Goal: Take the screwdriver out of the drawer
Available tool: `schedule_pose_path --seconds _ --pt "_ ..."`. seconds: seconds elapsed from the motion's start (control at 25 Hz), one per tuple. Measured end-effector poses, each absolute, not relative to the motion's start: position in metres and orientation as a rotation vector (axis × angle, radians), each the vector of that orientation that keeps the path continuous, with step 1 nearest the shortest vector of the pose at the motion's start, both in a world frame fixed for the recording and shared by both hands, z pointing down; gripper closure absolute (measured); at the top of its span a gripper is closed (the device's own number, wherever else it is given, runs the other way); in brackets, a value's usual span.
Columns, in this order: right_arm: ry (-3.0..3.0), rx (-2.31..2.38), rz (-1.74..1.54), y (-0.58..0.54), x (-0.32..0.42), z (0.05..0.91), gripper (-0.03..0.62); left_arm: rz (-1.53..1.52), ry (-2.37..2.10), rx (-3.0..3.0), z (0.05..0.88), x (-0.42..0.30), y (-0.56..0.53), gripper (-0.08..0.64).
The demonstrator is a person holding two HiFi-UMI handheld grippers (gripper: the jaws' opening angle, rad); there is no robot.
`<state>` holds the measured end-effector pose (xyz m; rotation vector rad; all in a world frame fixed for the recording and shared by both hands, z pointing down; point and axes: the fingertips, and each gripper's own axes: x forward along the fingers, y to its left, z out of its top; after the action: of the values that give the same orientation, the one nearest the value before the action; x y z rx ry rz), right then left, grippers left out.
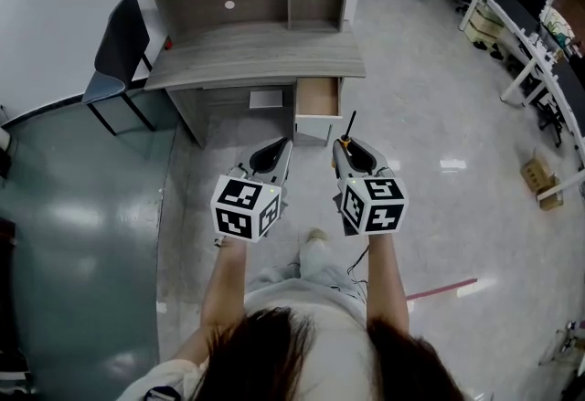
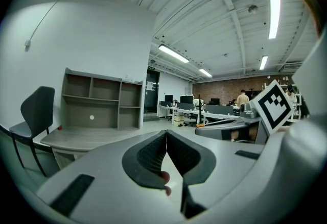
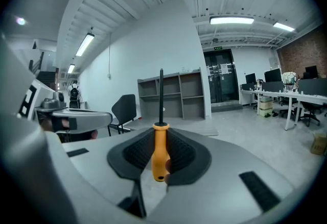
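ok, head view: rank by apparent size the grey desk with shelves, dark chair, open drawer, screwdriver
1. grey wooden desk with shelves
2. dark grey chair
3. open light-wood drawer
4. orange-handled screwdriver, clamped in the right gripper. Mostly its black shaft shows; it is nearer the camera, yet still looks smallest.

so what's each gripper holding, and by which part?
Right gripper is shut on the screwdriver, gripping its orange handle; the black shaft sticks out past the jaws. Left gripper is shut, empty.

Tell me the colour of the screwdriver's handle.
The screwdriver handle is orange; it shows best in the right gripper view.
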<state>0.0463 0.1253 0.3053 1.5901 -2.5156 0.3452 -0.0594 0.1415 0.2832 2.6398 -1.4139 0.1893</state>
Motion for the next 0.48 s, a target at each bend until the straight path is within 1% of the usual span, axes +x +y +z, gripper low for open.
schedule_pose_path --seconds 0.48 --pt "-2.555 1.631 0.221 0.124 0.048 0.284 0.508 0.157 -1.437 2.654 0.272 -0.061 0.142 0.541"
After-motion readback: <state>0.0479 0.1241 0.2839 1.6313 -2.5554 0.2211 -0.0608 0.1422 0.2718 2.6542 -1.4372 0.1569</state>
